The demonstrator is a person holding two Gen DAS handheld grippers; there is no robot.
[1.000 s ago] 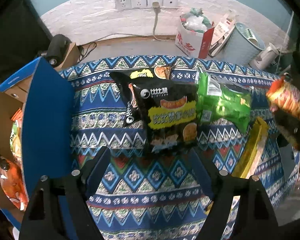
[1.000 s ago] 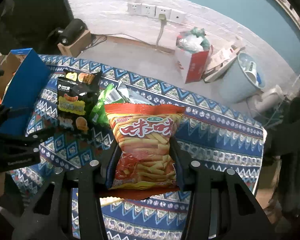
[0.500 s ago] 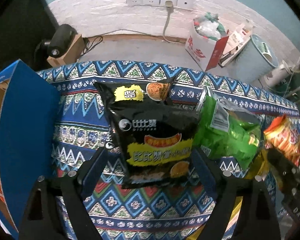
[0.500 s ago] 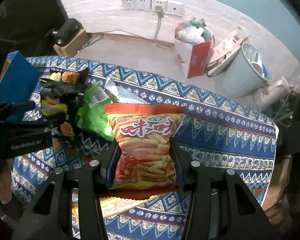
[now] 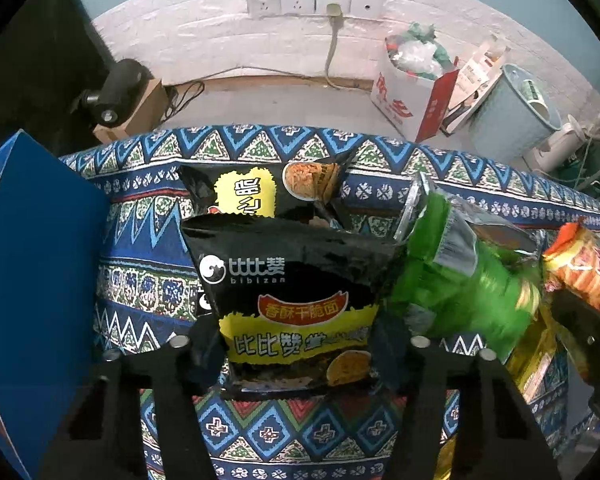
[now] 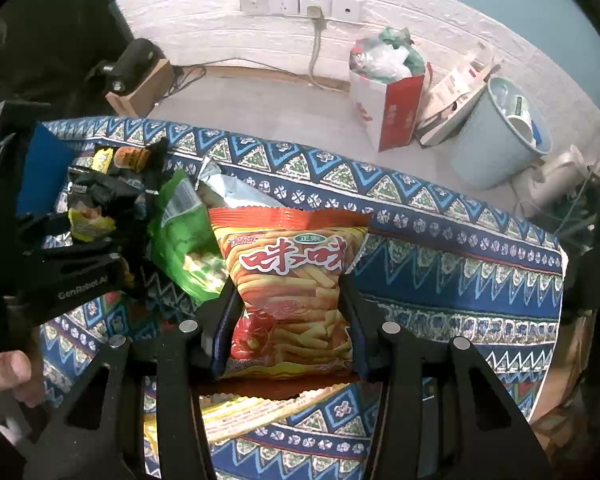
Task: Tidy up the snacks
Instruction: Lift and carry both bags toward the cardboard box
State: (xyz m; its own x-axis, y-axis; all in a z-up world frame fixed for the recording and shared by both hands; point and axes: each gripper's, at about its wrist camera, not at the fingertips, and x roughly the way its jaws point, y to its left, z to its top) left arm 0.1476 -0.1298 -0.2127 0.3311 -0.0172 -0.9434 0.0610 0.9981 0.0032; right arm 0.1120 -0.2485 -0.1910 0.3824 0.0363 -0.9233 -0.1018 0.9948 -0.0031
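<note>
I am closing my left jaws (image 5: 296, 344) on the black noodle bag (image 5: 296, 300), my right jaws (image 6: 286, 312) clenching the orange fries bag (image 6: 290, 288); next, lifting both toward the blue box (image 5: 40, 280)

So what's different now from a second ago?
The left gripper came down over the black noodle bag, and its jaws are closing onto the bag's sides. The right gripper kept its grip on the orange chip bag. The green bag stayed on the cloth.

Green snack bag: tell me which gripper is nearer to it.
Left. The left gripper, closing around the black noodle bag, touches the green snack bag; the right gripper clamps the orange snack bag just beside it.
</note>
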